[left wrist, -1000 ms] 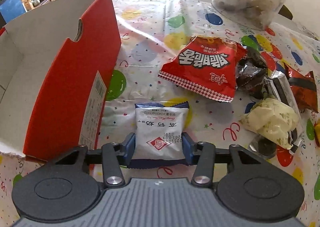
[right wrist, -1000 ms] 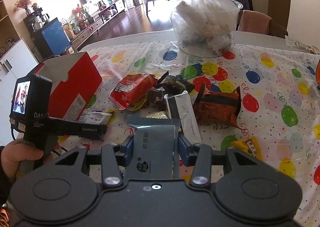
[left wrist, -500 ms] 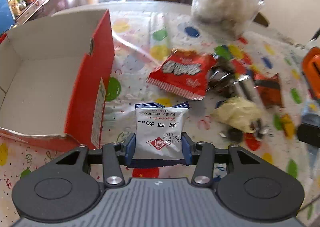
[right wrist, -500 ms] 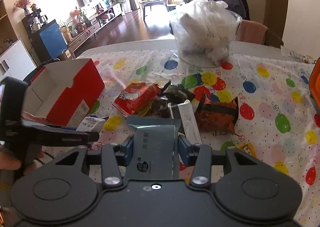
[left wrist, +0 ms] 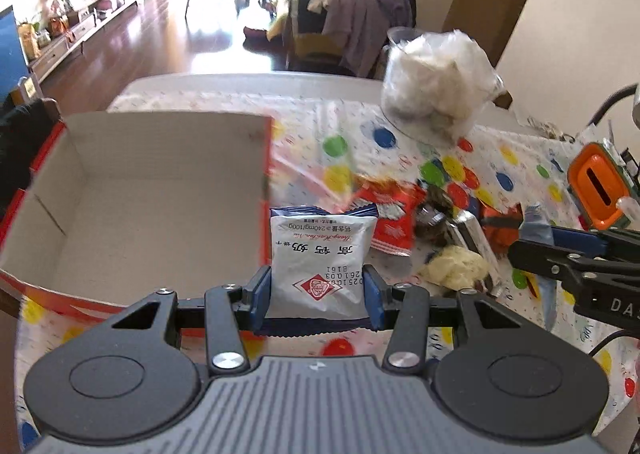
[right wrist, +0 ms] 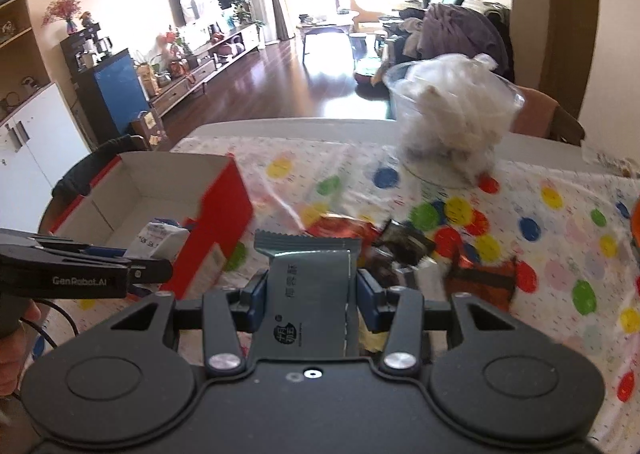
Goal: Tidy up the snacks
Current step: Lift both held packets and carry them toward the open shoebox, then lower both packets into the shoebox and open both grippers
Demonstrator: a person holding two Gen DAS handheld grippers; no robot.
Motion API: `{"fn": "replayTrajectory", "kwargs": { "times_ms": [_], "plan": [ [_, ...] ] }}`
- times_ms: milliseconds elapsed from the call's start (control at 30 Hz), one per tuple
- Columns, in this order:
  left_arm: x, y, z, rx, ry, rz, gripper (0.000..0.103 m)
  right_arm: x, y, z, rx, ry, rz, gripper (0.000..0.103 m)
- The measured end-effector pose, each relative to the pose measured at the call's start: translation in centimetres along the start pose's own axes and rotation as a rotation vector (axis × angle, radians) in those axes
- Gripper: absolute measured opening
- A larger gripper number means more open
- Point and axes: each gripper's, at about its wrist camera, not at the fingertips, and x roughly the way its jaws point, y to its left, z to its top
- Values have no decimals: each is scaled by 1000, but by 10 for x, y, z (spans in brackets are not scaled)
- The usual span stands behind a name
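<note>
My left gripper (left wrist: 318,300) is shut on a white snack packet with a blue edge (left wrist: 320,254), held in the air just right of the open red cardboard box (left wrist: 152,190). My right gripper (right wrist: 308,304) is shut on a grey-blue snack packet (right wrist: 310,290), lifted above the snack pile. In the right wrist view the left gripper (right wrist: 160,268) holds the white packet (right wrist: 162,240) at the box (right wrist: 224,230) wall. The box interior shows nothing inside. The right gripper (left wrist: 532,250) enters the left wrist view from the right.
Loose snacks lie in a pile: a red bag (left wrist: 390,214), an orange packet (left wrist: 500,222), a dark wrapper (right wrist: 404,246), a yellow packet (left wrist: 456,266). A clear tub of white wrappers (right wrist: 452,122) stands at the table's far side. An orange device (left wrist: 600,182) sits at right.
Both grippers rose from the table with their packets. The left one swung toward the box, whose open inside now shows. The right one lifted and drew nearer the left gripper.
</note>
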Motion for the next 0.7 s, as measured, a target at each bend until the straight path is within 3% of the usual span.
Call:
{"fn": "replayTrajectory", "kwargs": {
  "times_ms": [367,700],
  "plan": [
    [-8,84,21,-16,-28,94,46,55,83,36,-72,14,61,44],
    [16,158,38,-11,6,172,46,127,157,55,-189,81,76,44]
  ]
}}
